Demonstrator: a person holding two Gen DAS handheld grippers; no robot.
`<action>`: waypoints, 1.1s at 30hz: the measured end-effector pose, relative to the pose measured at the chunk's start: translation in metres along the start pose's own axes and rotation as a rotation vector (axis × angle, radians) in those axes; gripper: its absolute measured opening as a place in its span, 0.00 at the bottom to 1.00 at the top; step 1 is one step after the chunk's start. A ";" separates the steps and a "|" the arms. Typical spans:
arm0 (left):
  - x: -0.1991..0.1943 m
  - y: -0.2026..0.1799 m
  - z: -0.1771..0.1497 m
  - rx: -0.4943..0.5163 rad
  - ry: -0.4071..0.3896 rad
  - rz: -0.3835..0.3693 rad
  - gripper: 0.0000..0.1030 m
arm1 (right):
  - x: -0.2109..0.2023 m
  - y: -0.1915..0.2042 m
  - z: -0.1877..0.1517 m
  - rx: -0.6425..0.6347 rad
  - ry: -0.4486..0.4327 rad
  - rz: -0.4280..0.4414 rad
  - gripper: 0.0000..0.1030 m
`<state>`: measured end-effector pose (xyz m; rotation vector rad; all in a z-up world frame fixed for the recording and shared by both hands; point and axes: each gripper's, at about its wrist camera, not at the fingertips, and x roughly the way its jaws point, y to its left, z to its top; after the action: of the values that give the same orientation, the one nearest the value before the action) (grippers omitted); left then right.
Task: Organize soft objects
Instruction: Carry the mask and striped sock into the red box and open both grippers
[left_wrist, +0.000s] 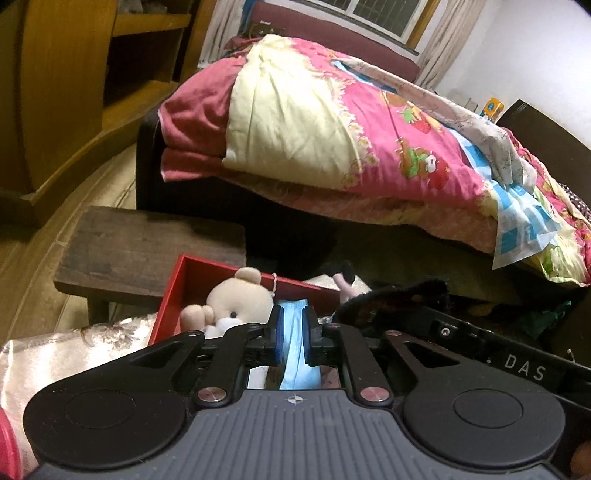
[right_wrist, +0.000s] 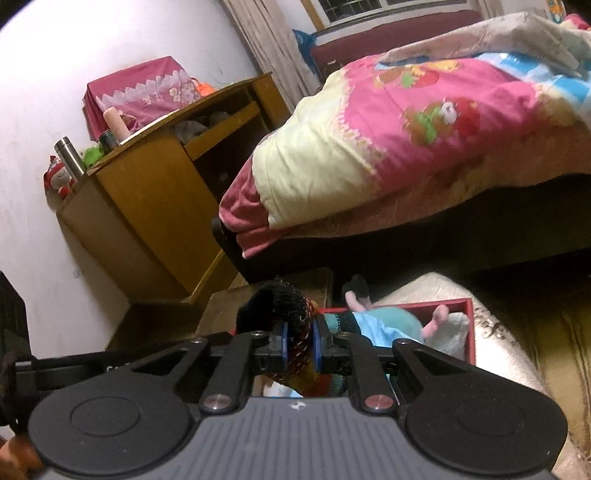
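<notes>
My left gripper (left_wrist: 293, 332) is shut on a light blue cloth (left_wrist: 295, 343), held over a red box (left_wrist: 184, 288). A cream teddy bear (left_wrist: 236, 299) lies in the box to the left of the gripper. My right gripper (right_wrist: 300, 345) is shut on a dark knitted item with red-black braided yarn (right_wrist: 295, 343) and a black fuzzy end (right_wrist: 273, 299). Behind it the red box (right_wrist: 470, 332) holds a blue soft toy (right_wrist: 388, 323), a pink toy limb (right_wrist: 437, 317) and a white plush (right_wrist: 448, 332). The right gripper's body shows in the left wrist view (left_wrist: 480, 339).
The box rests on a pale floral cushion (left_wrist: 74, 343) (right_wrist: 509, 354). A dark wooden stool (left_wrist: 147, 247) stands behind it. A bed with a pink and yellow quilt (left_wrist: 332, 122) (right_wrist: 406, 122) lies beyond. A wooden cabinet (right_wrist: 147, 192) carries a steel flask (right_wrist: 70, 155).
</notes>
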<state>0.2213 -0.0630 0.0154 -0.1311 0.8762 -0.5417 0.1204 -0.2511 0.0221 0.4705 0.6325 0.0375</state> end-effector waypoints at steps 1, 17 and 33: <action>0.001 0.001 0.000 -0.001 0.002 0.003 0.07 | 0.002 0.000 -0.001 -0.005 0.004 -0.005 0.00; 0.000 0.006 -0.006 0.021 0.002 0.053 0.27 | 0.022 0.009 -0.009 -0.041 0.027 -0.019 0.21; 0.008 0.010 -0.021 0.060 0.031 0.142 0.34 | 0.041 0.018 -0.023 -0.096 0.098 -0.077 0.21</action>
<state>0.2134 -0.0564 -0.0066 -0.0056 0.8915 -0.4381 0.1422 -0.2185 -0.0088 0.3528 0.7412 0.0177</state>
